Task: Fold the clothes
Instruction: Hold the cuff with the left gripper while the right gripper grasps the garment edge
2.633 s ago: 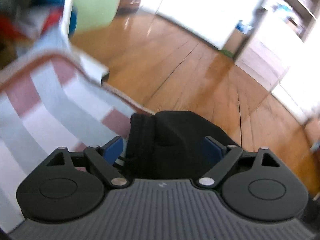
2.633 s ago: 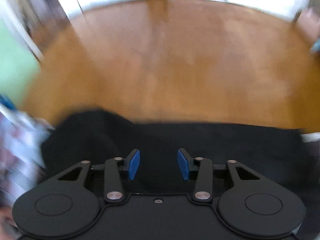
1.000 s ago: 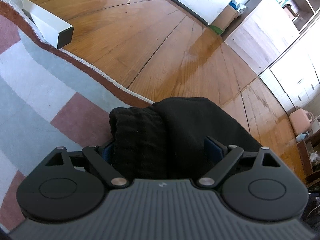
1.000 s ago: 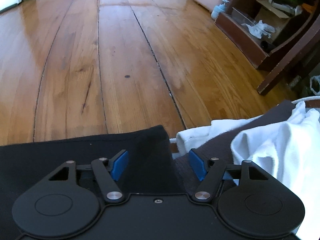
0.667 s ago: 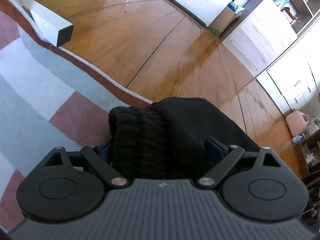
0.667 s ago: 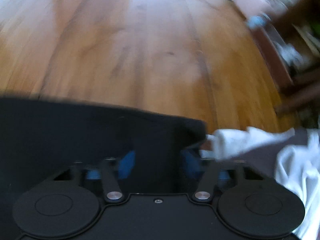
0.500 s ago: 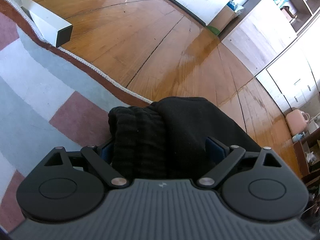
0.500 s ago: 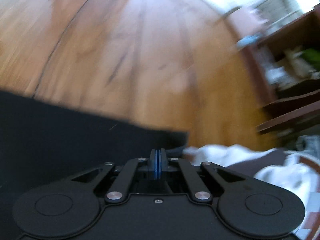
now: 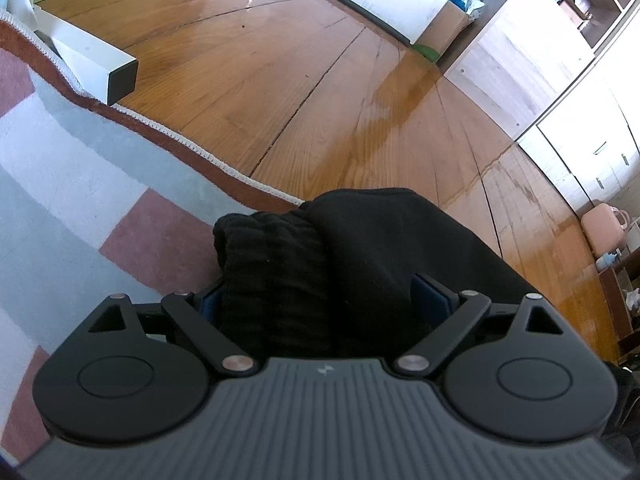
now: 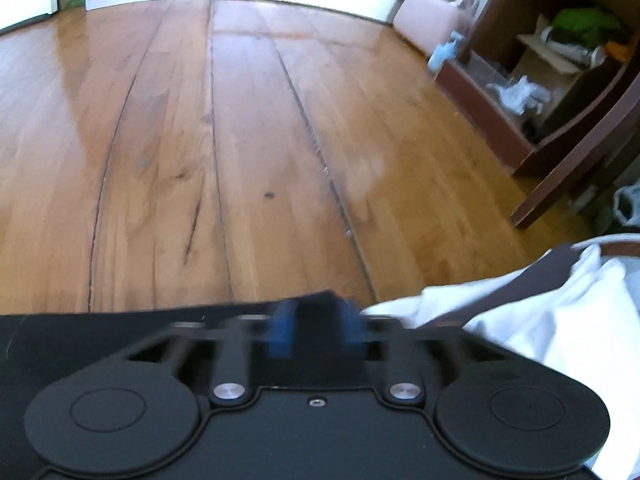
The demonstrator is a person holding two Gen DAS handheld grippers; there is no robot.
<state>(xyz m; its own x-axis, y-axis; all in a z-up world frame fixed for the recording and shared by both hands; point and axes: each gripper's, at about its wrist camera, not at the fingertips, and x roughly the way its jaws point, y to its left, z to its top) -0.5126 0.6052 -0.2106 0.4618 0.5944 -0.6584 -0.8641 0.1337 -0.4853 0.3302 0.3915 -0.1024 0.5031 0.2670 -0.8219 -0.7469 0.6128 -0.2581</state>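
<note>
Between the spread fingers of our left gripper (image 9: 320, 296) a bunched fold of the black garment (image 9: 352, 256) is sitting, its ribbed cuff on the left side of the gap and smoother cloth on the right. The blue pads are lying against the cloth on both sides with a wide gap between them; we cannot tell whether they are pressing it or only framing it. The garment is lying on the corner of the striped rug (image 9: 72, 184), just inside the rug's brown, white-fringed border, and spilling toward the wooden floor (image 9: 320, 92).

In the right wrist view, our right gripper (image 10: 316, 332) is showing a narrow gap, its blue pads blurred, with the garment's flat edge (image 10: 120, 332) running between them; we cannot tell whether the pads are touching the cloth. Just to the right of that corner, white clothing (image 10: 560, 312) and a dark brown piece are lying heaped, touching or nearly touching the black edge.

Ahead of both grippers the floor is stretching away bare. A white furniture leg (image 9: 96, 68) is standing on the floor at the rug's far edge on the left, and a brown wooden shelf unit (image 10: 560, 120) is standing on the far right.
</note>
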